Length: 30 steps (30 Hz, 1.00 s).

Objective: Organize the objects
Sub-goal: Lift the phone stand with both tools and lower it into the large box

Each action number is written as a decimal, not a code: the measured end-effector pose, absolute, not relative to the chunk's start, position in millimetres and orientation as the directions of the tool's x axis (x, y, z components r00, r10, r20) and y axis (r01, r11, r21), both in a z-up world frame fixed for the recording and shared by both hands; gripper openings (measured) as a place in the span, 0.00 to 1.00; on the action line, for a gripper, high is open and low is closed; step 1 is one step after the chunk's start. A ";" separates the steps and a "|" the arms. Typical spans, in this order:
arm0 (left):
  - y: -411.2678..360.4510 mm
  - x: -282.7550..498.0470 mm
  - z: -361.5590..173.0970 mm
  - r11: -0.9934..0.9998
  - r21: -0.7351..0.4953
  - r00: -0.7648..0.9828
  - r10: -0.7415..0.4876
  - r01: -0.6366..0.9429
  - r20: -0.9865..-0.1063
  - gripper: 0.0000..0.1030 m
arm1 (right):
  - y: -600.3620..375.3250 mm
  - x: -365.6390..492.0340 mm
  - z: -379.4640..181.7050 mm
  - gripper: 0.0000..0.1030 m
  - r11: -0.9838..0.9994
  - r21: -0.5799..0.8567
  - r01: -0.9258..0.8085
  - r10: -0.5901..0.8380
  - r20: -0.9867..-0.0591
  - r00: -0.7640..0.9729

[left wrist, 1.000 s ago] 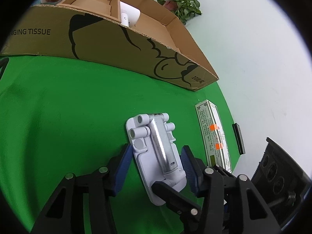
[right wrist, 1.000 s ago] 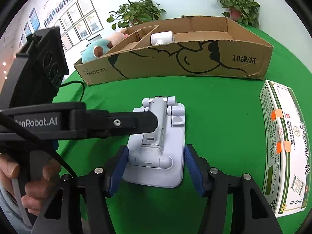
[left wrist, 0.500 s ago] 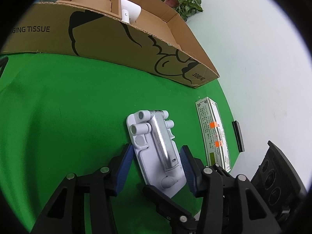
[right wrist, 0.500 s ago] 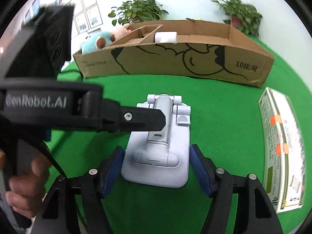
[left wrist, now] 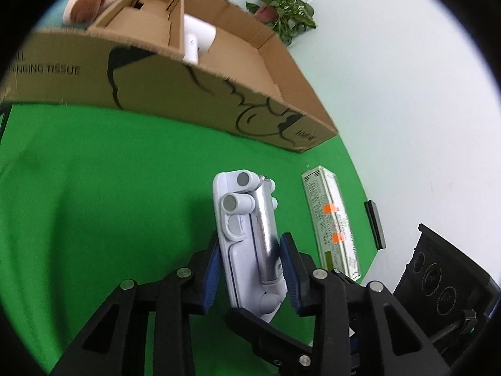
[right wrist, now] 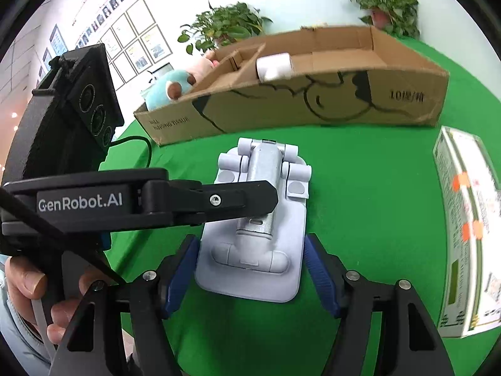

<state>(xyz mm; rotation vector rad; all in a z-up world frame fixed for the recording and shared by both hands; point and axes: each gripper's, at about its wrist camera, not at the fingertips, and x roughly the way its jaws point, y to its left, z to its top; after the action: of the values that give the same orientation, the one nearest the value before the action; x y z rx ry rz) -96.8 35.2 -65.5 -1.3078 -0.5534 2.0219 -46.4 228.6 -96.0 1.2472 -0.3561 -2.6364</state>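
We log the green felt-like table cover [right wrist: 360, 188], matte and soft. The long corrugated cardboard box [right wrist: 313, 100], open-topped with dividers, already holds a white roll [right wrist: 274, 65] and, at its far end, a plush toy [right wrist: 169, 89]; we judge sorting partly done. A glossy printed carton [right wrist: 466, 228] lies flat outside the box, not yet sorted. The folded phone stand [left wrist: 250, 235], smooth pale plastic with a metal bar, sits tilted between both tools. The left gripper [left wrist: 250, 269] has just been closing, blue ribbed pads clamped on the stand's sides. The right gripper [right wrist: 250, 275] has its jaws apart, astride the base, not pressing.
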 end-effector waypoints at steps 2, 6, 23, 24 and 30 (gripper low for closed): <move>35.2 -96.1 -53.5 -0.689 -0.653 -0.305 0.724 -0.313 -0.618 0.32 | 227.3 -45.8 -85.9 0.64 -0.953 0.288 0.091 -0.277 -0.711 -0.646; 37.0 -96.2 -30.7 -0.682 -0.642 -0.339 0.731 -0.350 -0.592 0.30 | 228.8 -45.1 -66.3 0.63 -0.953 0.285 0.106 -0.277 -0.672 -0.687; 47.8 -122.6 48.7 -0.677 -0.569 -0.423 0.736 -0.466 -0.529 0.30 | 246.6 -68.0 8.6 0.63 -0.965 0.228 0.128 -0.238 -0.561 -0.793; 49.1 -125.6 51.2 -0.677 -0.567 -0.425 0.736 -0.469 -0.527 0.30 | 246.8 -71.5 12.1 0.63 -0.967 0.220 0.128 -0.233 -0.558 -0.796; 55.4 -139.4 74.4 -0.676 -0.543 -0.443 0.737 -0.498 -0.510 0.30 | 256.3 -85.9 34.7 0.63 -0.971 0.201 0.128 -0.218 -0.534 -0.817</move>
<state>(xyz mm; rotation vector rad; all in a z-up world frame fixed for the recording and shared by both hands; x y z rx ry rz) -139.4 55.4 74.4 -0.9652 -0.4073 2.1408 -85.9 256.3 34.7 0.8574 -0.2329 -2.8226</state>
